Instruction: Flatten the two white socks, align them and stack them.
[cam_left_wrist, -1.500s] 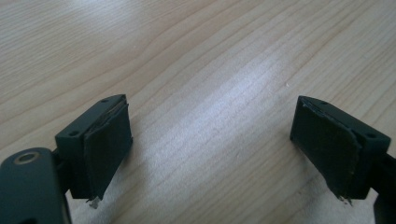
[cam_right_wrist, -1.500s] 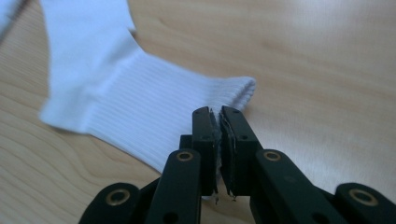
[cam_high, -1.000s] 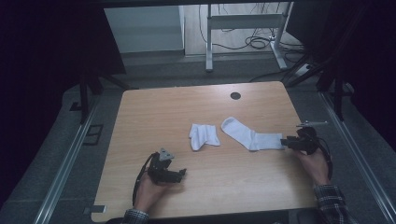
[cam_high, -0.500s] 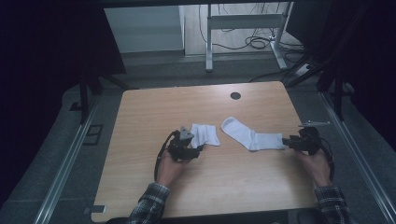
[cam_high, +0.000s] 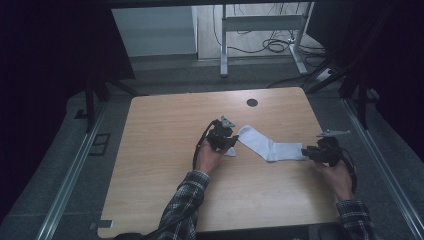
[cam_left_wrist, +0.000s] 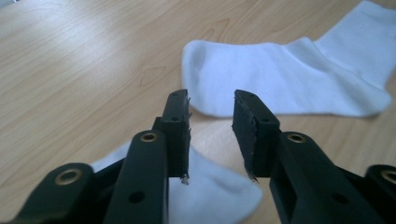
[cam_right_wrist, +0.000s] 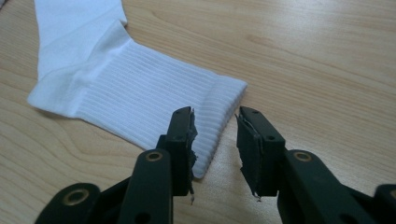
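Two white socks lie on the wooden surface (cam_high: 165, 165), right of its middle. The longer sock (cam_high: 267, 146) stretches toward the right edge, ribbed cuff outermost; the right tool (cam_high: 311, 152) sits at that cuff, its jaws apart after closing a little, the cuff's corner (cam_right_wrist: 212, 140) beside its left jaw and not pinched. The left tool (cam_high: 227, 145) hovers over the smaller sock (cam_left_wrist: 219, 196), which lies just beside the longer sock's toe (cam_left_wrist: 243, 88); its jaws have just been closing and stand apart, gripping nothing.
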